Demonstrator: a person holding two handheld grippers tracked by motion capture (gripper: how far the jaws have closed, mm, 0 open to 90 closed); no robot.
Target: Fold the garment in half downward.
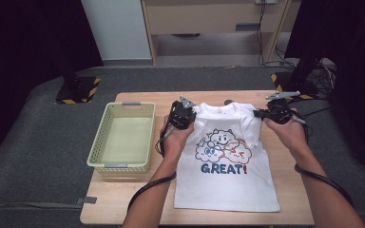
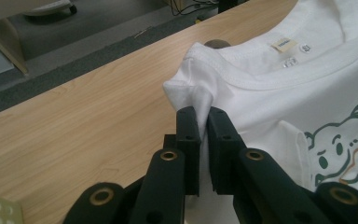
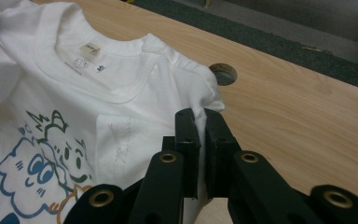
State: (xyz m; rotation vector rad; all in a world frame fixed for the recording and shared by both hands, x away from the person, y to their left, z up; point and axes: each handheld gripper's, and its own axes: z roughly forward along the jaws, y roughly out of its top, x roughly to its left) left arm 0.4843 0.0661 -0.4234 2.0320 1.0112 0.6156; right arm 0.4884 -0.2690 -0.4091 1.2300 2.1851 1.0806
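We hold the white T-shirt [image 1: 225, 156] by its shoulders; left gripper [image 2: 204, 122] and right gripper [image 3: 200, 122] are clamped on cloth. It lies right of the basket [image 1: 123, 137]. Next probably folding, hands moving together.

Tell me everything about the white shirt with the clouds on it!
The T-shirt is white, soft-looking cloth, lying front up on the wooden table. It shows smiling cartoon clouds and the word GREAT! beneath. Its collar has a small label inside. Both sleeves look folded inward. The left gripper pinches one shoulder and the right gripper pinches the other.
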